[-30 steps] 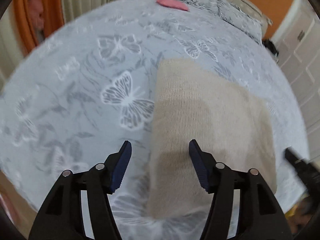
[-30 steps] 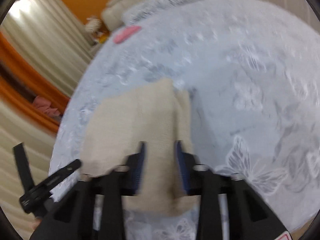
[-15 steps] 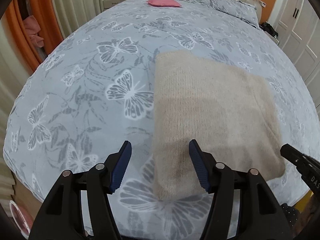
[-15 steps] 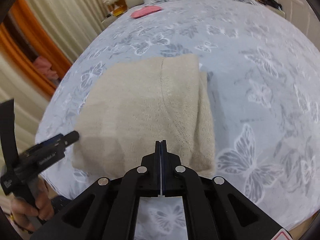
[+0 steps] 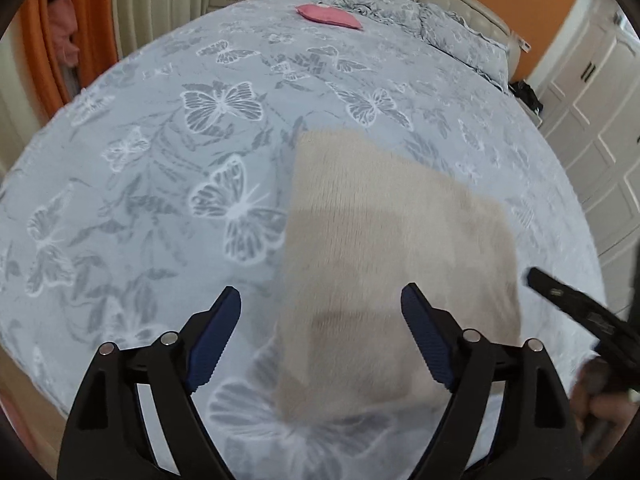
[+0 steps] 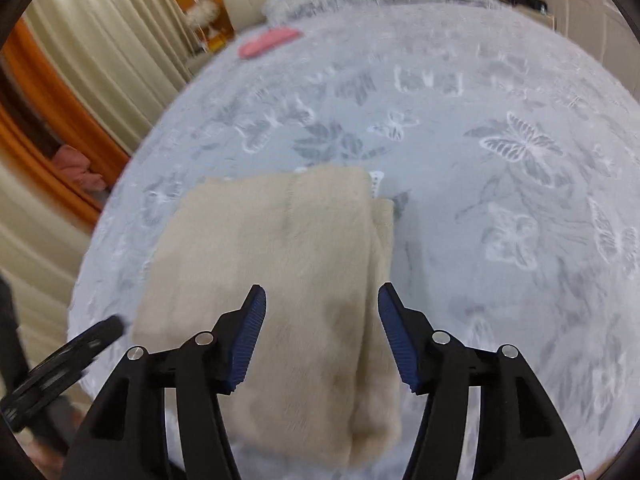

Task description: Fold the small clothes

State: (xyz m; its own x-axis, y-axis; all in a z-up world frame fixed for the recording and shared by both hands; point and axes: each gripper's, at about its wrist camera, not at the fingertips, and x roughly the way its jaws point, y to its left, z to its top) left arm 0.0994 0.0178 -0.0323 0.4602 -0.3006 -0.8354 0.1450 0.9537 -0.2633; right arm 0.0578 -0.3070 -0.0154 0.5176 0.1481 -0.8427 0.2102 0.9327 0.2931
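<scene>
Knit: a beige knit (image 5: 384, 248) lies flat on the bed (image 5: 160, 184), folded into a rough rectangle, near the bed's close edge.

Layers: from the right wrist view a top panel overlaps a narrower strip along the knit's right side (image 6: 382, 232); the fold looks well advanced, judging by the neat outline (a last tuck or smoothing may remain).

Left gripper: the left gripper (image 5: 320, 336) hovers over the knit's near left edge, jaws opening wide, nothing pinched between them.

Left relation: the knit's left border runs up between the two pads; the left pad (image 5: 214, 342) is over bare bed, the right pad over cloth (whether either touches the fabric I cannot tell, because of blur).

Right gripper: the right gripper (image 6: 322, 334) hangs above the knit's near right part, jaws opening, cloth seen below the gap but not clamped.

Right relation: the overlapping seam of the two layers runs between its pads, the right pad (image 6: 398, 344) near the knit's right border.

Why placed so: each gripper straddles one side edge, probably so both can take the near corners together and keep the fold square.

Risk: a soft thick knit may slip, or only the top layer may get picked.

Elsewhere: a pink item (image 5: 329, 16) lies far off by the pillows (image 5: 448, 28), well apart from the work.
</scene>
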